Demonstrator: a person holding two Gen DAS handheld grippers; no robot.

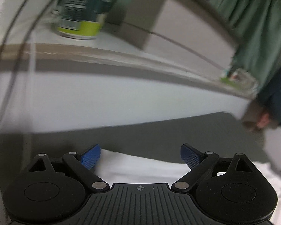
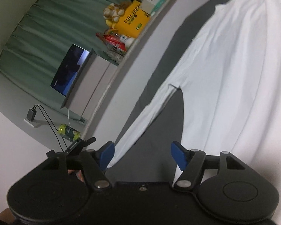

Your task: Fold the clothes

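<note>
Left tongs [image 1: 140, 155] are spread wide, blue pads [image 1: 90, 156] well apart, nothing pinched; a bit of the white shirt [image 1: 140, 166] shows just past them over the dark grey sheet [image 1: 159, 129]. That view is pretty blurred. At 11 o'clock a green and lime can [image 1: 82, 11] stands on a pale ledge [image 1: 103, 56], label unreadable. At 3 o'clock there's a hand [image 1: 260, 120] in a dark sleeve [image 1: 279, 93].

Right tongs [image 2: 142, 157] are parted too, roughly mid-width, gripping nothing. The shirt's sleeve [image 2: 140, 120] runs from the left pad up toward 1 o'clock, where the body of the shirt [image 2: 234, 84] lies spread across the sheet [image 2: 159, 131]. The other gripper [image 2: 78, 146] pokes in at 9 o'clock.

Further out at 10 o'clock: the same can [image 2: 69, 132], a black charger [image 2: 31, 114] with its cable, and a laptop [image 2: 69, 73] propped on a box. At 12 o'clock a yellow box [image 2: 134, 18] reads "FULL ENERGY" as far as I can tell, next to a plush toy [image 2: 114, 13] and snack packs [image 2: 114, 41]. Green curtain [image 2: 46, 28] behind.
</note>
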